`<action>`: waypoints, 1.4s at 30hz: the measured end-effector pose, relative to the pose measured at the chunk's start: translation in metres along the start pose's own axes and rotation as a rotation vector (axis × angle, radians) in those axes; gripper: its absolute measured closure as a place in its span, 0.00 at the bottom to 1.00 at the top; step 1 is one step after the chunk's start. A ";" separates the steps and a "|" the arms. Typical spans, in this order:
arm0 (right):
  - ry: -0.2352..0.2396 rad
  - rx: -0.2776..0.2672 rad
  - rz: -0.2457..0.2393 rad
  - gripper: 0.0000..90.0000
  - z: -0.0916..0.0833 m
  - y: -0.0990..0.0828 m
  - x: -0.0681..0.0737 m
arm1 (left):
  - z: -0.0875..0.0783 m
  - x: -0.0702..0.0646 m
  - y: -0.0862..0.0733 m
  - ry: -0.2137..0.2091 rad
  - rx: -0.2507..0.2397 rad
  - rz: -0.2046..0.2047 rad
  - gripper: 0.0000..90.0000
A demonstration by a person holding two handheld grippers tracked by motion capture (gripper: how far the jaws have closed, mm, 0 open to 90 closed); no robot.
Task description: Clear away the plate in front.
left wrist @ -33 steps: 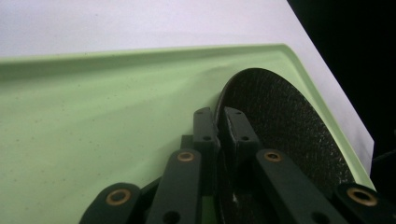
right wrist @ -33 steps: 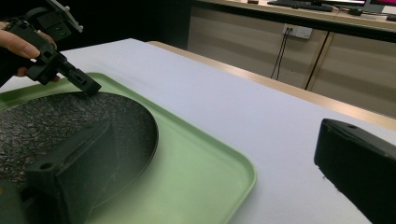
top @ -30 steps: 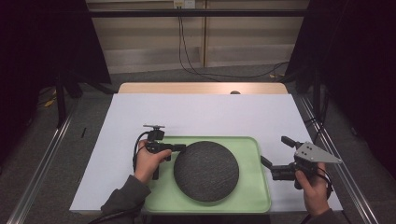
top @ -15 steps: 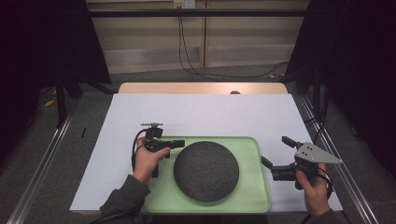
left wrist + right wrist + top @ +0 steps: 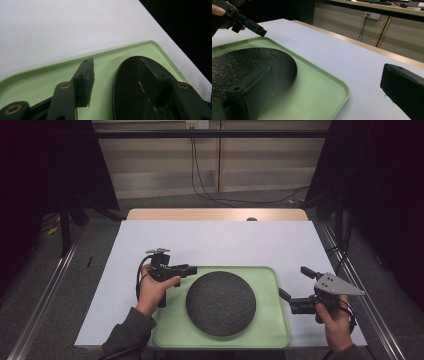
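A dark round textured disc (image 5: 221,302) lies flat in a light green tray (image 5: 274,282) at the table's near side. My left gripper (image 5: 190,269) hovers at the tray's far left corner, pointing right, just clear of the disc's rim. In the left gripper view its jaws stand open, one over the tray (image 5: 50,75) and one over the disc (image 5: 130,87). My right gripper (image 5: 295,282) is open beside the tray's right edge, pointing left. In the right gripper view one jaw is over the disc (image 5: 242,62) and one is over the white sheet; the left gripper (image 5: 259,31) shows farther off.
A white sheet (image 5: 215,240) covers the table, with a wooden strip (image 5: 215,214) bare at the far edge and a small dark object (image 5: 251,219) on it. Metal rails (image 5: 45,310) run along both sides. Cables hang at the back wall.
My left gripper has shifted slightly toward the tray's far edge. The right gripper has barely moved. The disc stays put.
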State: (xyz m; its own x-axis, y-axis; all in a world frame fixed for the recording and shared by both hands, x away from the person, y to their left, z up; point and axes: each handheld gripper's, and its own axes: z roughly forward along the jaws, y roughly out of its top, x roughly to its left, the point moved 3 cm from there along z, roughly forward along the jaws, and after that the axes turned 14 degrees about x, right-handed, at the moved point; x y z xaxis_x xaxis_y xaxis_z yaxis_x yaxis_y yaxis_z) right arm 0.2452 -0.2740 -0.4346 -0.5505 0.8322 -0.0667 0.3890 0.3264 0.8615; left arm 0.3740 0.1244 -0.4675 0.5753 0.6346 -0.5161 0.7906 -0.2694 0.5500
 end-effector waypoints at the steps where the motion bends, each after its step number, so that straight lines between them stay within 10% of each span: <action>1: 0.000 0.002 0.005 0.00 0.000 0.000 0.000 | -0.001 -0.001 0.000 -0.001 -0.011 0.006 0.51; 21: 0.014 0.001 0.009 0.00 0.000 0.001 0.000 | -0.021 0.004 -0.001 -0.001 -0.077 0.078 0.10; 28: 0.016 0.006 0.009 0.00 0.001 0.001 0.000 | -0.031 0.004 -0.004 -0.033 -0.099 0.188 0.06; 42: 0.013 0.008 0.010 0.00 0.003 0.001 -0.001 | -0.051 0.018 -0.008 -0.016 -0.164 0.200 0.05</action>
State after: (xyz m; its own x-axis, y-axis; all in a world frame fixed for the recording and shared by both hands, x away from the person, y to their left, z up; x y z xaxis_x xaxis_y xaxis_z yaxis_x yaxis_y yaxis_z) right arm 0.2478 -0.2731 -0.4350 -0.5562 0.8295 -0.0515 0.4001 0.3216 0.8582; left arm 0.3671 0.1756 -0.4478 0.7210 0.5684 -0.3964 0.6170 -0.2661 0.7406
